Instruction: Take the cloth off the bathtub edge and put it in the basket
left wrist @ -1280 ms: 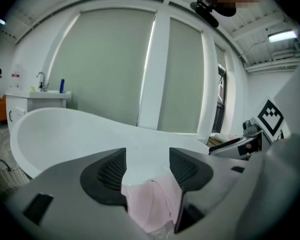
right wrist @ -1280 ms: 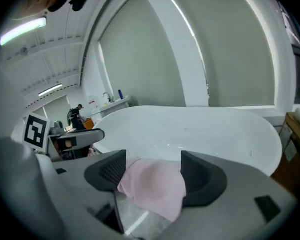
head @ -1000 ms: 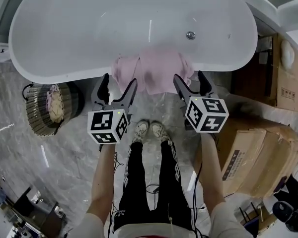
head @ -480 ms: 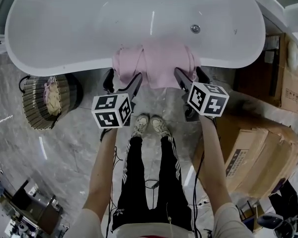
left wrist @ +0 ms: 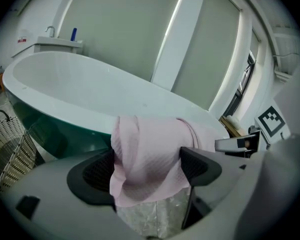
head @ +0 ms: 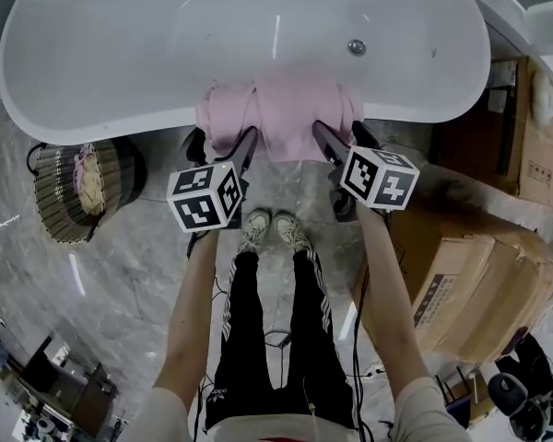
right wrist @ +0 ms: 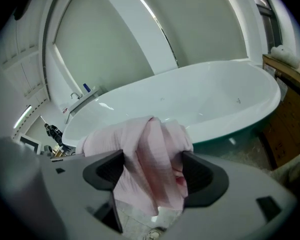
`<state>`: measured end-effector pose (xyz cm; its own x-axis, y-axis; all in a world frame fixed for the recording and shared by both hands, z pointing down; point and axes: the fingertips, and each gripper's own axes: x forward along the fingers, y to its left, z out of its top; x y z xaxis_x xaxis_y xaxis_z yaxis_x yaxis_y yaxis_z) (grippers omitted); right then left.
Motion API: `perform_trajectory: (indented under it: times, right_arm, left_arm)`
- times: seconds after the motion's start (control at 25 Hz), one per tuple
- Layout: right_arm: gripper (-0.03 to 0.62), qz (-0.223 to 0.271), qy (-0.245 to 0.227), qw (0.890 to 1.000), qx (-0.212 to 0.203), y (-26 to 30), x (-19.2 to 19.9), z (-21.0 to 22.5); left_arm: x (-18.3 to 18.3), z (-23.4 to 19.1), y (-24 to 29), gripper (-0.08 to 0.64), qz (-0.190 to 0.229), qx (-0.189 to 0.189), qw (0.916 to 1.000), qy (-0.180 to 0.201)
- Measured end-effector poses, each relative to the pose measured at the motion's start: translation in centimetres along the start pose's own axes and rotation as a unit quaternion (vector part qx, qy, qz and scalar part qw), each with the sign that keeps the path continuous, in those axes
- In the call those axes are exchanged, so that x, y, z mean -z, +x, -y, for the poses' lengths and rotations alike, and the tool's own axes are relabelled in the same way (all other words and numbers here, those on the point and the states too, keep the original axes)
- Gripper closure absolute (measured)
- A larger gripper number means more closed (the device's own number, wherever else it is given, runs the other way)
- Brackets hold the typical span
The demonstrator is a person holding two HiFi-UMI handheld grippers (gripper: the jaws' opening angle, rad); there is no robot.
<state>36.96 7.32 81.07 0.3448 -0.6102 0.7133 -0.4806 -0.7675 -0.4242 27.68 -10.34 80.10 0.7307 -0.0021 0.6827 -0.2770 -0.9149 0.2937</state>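
A pink cloth point(head: 278, 116) hangs over the near edge of the white bathtub point(head: 120, 53), its lower part dangling toward the floor. My left gripper point(head: 223, 141) is at the cloth's left side, jaws spread wide. In the left gripper view the hanging cloth point(left wrist: 147, 159) lies between the open jaws of that gripper point(left wrist: 150, 170). My right gripper point(head: 339, 133) is at the cloth's right side. In the right gripper view the bunched cloth point(right wrist: 150, 156) sits between the wide jaws of that gripper point(right wrist: 155, 173). The woven basket point(head: 51, 212) stands on the floor to the left.
The basket holds a pale cloth point(head: 85, 178). Cardboard boxes point(head: 470, 274) and a wooden cabinet point(head: 525, 145) crowd the right side. The person's shoes point(head: 269, 231) stand on the marble floor point(head: 120, 274) just below the grippers. A drain point(head: 356, 47) shows inside the tub.
Both grippers have moved forward to the tub edge. The cloth's hanging part now lies between each pair of jaws; before, the jaws were just short of it.
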Motion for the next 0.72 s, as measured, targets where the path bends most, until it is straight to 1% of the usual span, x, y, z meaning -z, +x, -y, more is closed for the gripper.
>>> perform_trajectory:
  times: [0.12,0.16,0.24,0.28,0.32,0.36,0.4,0.44,0.48,0.52,0.6,0.64,0.72]
  right_arm:
    - [0.234,-0.012,0.016,1.000,-0.018,0.1,0.1,0.0]
    - [0.254,-0.012,0.022,0.999,-0.027,0.1,0.1,-0.3]
    - [0.336,-0.007,0.023,0.999,-0.043,0.0,0.2,-1.1]
    - [0.372,-0.004,0.018,0.999,-0.045,0.0,0.2,-1.4]
    - [0.395,-0.002,0.010,0.999,-0.044,0.0,0.2,-1.7]
    - [0.405,-0.001,0.004,0.999,-0.042,-0.1,0.3,-1.8]
    - [0.410,0.000,-0.001,0.999,-0.040,-0.1,0.3,-1.9]
    - [0.413,-0.001,-0.006,0.999,-0.038,-0.1,0.2,-1.9]
    - [0.420,-0.001,-0.014,0.999,-0.034,-0.2,0.2,-1.9]
    - [0.431,-0.002,-0.025,0.999,-0.029,-0.3,0.3,-1.9]
    - [0.453,-0.003,-0.046,0.999,-0.017,-0.4,0.4,-2.0]
    - [0.462,-0.003,-0.053,0.999,-0.012,-0.5,0.5,-2.0]
    - [0.479,0.000,-0.059,0.998,-0.007,-0.7,0.5,-1.9]
  left_arm:
    - [0.0,0.0,0.1,0.160,0.004,0.004,1.0000,-0.004]
    - [0.0,0.1,0.1,0.160,0.005,0.008,0.9999,-0.007]
    - [0.1,0.1,0.0,0.161,0.004,0.021,0.9997,-0.012]
    - [0.2,0.2,0.0,0.173,0.004,0.030,0.9995,-0.009]
    - [0.2,0.5,-0.2,0.196,0.005,0.043,0.9991,0.000]
    - [0.1,1.0,-0.3,0.302,0.005,0.056,0.9983,0.016]
    - [0.0,1.6,-0.4,0.393,0.006,0.062,0.9975,0.034]
    - [-0.1,2.0,-0.4,0.428,0.005,0.060,0.9969,0.050]
    - [-0.1,2.3,-0.3,0.448,0.005,0.054,0.9969,0.057]
    - [-0.1,2.3,-0.3,0.453,0.005,0.049,0.9974,0.053]
    - [0.0,2.3,-0.4,0.466,0.007,0.044,0.9984,0.034]
    - [0.1,2.4,-0.5,0.474,0.008,0.042,0.9986,0.030]
    - [0.1,2.5,-0.6,0.482,0.008,0.035,0.9985,0.041]
